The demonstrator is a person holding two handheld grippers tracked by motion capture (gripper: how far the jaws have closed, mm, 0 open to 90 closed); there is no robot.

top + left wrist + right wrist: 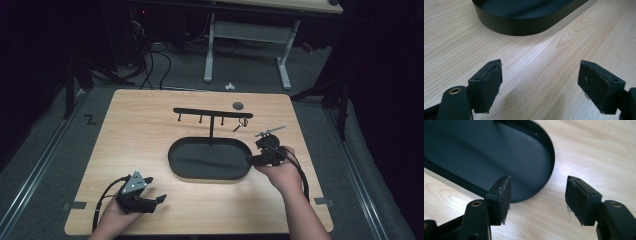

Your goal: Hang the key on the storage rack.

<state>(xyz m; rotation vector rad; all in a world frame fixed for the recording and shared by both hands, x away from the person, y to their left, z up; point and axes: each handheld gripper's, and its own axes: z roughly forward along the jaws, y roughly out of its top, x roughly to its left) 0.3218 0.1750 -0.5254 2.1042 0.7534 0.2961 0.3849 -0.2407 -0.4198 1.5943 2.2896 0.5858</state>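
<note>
A black oval tray (172,161) lies in the middle of the wooden table, and a black T-shaped rack (212,113) with several hooks rises from its far rim. A small metal item (243,124) hangs from the rack's right end. My right gripper (251,160) sits at the tray's right end, open and with nothing between its jaws; the right gripper view has it (537,197) just over the tray's rim (550,152). My left gripper (156,200) rests near the front left edge, open and empty. Its own view shows it (540,85) over bare wood, the tray wall (519,26) ahead.
A small dark disc (238,105) lies on the table behind the rack. The tabletop (135,130) ends close to both hands at the front. Beyond the far edge stand a white desk frame (210,50) and loose cables (150,65) on the floor.
</note>
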